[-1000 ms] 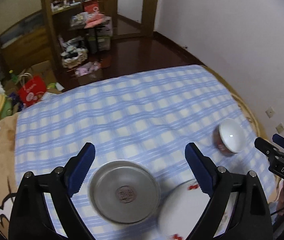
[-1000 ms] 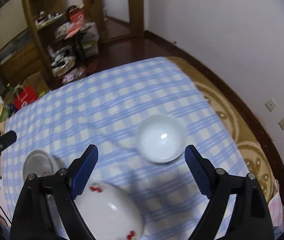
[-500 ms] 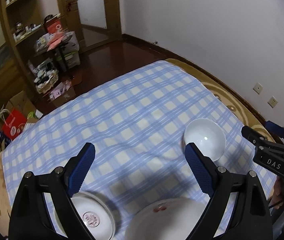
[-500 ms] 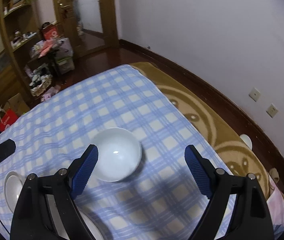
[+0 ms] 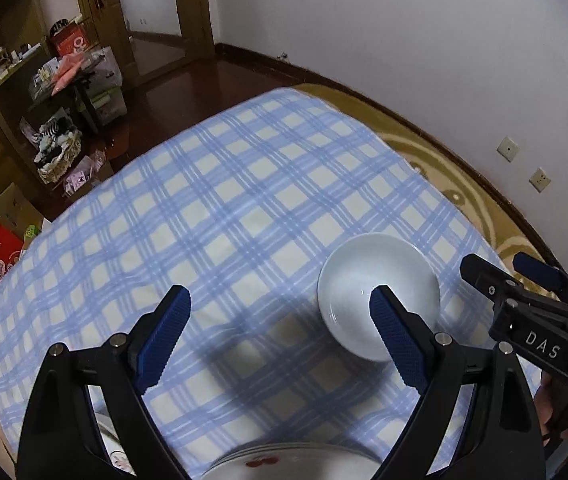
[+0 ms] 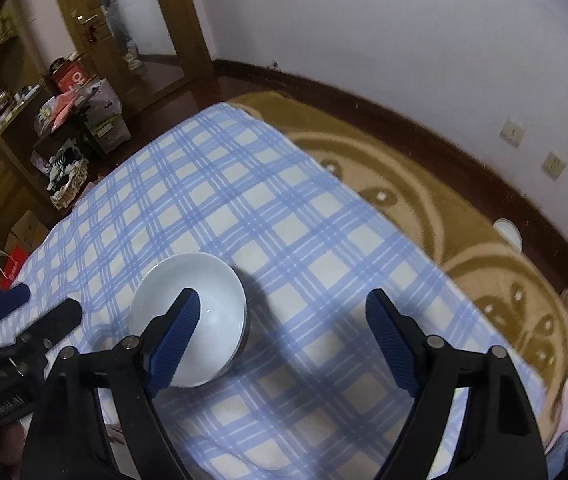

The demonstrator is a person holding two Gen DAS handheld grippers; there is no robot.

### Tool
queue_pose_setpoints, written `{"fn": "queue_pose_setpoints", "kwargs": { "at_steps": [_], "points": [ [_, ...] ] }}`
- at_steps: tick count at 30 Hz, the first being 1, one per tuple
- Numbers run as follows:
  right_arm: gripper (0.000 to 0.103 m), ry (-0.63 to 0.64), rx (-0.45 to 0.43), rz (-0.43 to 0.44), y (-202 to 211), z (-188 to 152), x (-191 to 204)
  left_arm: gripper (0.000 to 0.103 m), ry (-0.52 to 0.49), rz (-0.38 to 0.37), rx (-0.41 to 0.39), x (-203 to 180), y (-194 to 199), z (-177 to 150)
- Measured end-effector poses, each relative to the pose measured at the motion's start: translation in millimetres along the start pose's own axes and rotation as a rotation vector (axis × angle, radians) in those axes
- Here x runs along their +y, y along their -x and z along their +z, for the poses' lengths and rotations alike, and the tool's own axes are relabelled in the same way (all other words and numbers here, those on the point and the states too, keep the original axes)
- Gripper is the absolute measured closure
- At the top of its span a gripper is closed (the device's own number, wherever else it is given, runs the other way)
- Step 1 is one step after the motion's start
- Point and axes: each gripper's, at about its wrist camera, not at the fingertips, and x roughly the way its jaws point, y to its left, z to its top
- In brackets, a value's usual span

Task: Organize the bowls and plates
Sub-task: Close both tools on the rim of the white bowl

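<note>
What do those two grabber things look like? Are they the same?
Yes, they match. The left gripper and the right gripper each have a black, angular frame with silver screws and two fingers tipped with ribbed blue pads. In the left wrist view, the right gripper's side shows white letters: DAS.

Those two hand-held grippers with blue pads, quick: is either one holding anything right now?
Left hand-held gripper: open, holding nothing.
Right hand-held gripper: open, jaws closing, nothing between them; white ceramic bowl sits beside its left finger.

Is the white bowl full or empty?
Empty. The bowl sits upright on the checked cloth, and only its bare white inside shows.
</note>
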Motion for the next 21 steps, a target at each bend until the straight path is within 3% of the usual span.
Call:
{"fn": "queue_pose_setpoints", "kwargs": {
  "at_steps": [8, 15, 18, 21],
  "points": [
    [0.028, -0.011, 0.100, 0.013, -41, -3, -3, 0.029, 0.013, -0.041, 0.090, -9, -41, -6],
    [0.036, -0.037, 0.149, 0.036, -61, -8, -6, 0.035, 0.013, -0.020, 0.119, -18, -65, -5],
    [0.045, -0.059, 0.190, 0.052, -70, -12, -7, 0.037, 0.027, -0.023, 0.140, -19, -73, -4],
    [0.054, -0.052, 0.214, 0.072, -76, -15, -3, 0.044, 0.013, -0.013, 0.151, -24, -78, -5]
  ]
}}
